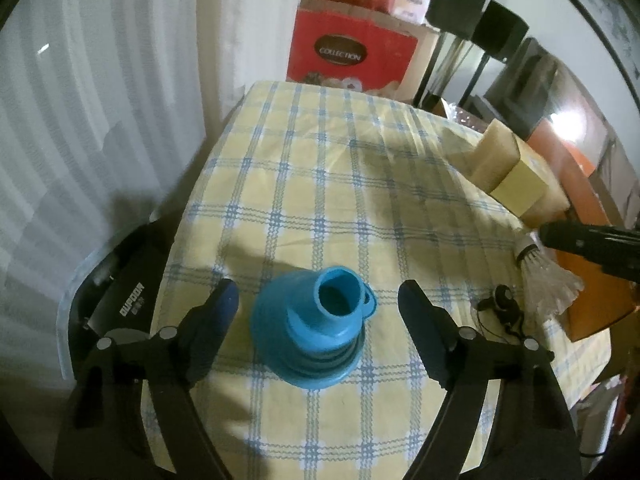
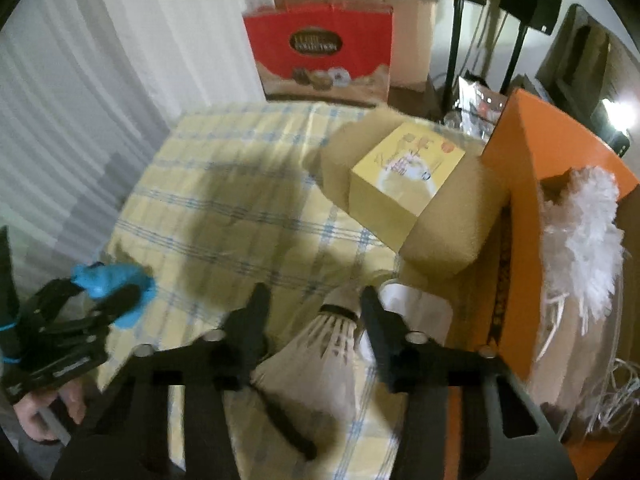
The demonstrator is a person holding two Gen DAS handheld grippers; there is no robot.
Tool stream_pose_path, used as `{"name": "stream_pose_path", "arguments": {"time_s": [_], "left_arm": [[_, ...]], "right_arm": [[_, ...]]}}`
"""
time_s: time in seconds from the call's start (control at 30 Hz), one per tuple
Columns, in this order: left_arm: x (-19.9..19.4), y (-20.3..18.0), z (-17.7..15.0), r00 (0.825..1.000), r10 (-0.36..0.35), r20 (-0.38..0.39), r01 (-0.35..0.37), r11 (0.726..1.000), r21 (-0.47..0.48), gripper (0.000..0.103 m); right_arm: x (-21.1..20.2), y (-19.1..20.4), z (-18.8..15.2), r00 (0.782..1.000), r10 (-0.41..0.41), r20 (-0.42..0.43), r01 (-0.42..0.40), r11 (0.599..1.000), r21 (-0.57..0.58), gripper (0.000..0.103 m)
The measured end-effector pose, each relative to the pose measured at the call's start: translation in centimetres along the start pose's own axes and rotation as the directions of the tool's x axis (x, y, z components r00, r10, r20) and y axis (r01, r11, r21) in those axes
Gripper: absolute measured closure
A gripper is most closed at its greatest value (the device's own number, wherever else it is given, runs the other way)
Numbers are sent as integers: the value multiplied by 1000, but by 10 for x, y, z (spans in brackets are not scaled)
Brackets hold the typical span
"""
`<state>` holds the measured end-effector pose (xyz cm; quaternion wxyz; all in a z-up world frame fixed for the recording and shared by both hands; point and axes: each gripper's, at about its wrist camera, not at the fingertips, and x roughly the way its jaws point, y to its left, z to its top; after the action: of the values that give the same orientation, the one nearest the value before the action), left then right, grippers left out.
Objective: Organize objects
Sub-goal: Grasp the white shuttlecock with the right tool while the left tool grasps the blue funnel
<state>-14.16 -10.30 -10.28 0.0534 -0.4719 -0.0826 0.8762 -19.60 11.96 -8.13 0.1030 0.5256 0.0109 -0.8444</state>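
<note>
The left tool is held spread wide around a blue collapsible funnel standing on the checked table, touching neither side. A white shuttlecock is seen between the parted fingers of the right tool; contact cannot be told.

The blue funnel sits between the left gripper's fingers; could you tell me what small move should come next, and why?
Probably close the left gripper on the funnel. Its fingers stand open on either side of it, apart from it, and the funnel rests wide end down on the tablecloth, so it is not yet held.
</note>
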Motion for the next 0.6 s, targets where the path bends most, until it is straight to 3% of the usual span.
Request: {"name": "stream_pose_path", "arguments": {"time_s": [0.1,0.2,0.4,0.5,0.6], "left_arm": [[3,3,1,1000,-9,-8,9,1000,-12,37],[6,5,2,1000,-18,-16,18,1000,-21,39],[7,4,2,1000,-18,-11,18,999,-32,50],[8,5,3,1000,-22,-15,22,999,-41,50],[9,7,4,1000,-24,-16,23,998,-54,50]], "right_arm": [[12,-2,-2,999,-10,-35,10,1000,-1,68],[15,-1,-6,999,-25,-42,25,1000,-6,69],[11,8,-5,997,65,-42,-66,997,-32,72],[10,9,-4,999,30,-28,-31,999,-30,72],[14,5,-3,999,-25,-35,25,1000,-13,65]]}}
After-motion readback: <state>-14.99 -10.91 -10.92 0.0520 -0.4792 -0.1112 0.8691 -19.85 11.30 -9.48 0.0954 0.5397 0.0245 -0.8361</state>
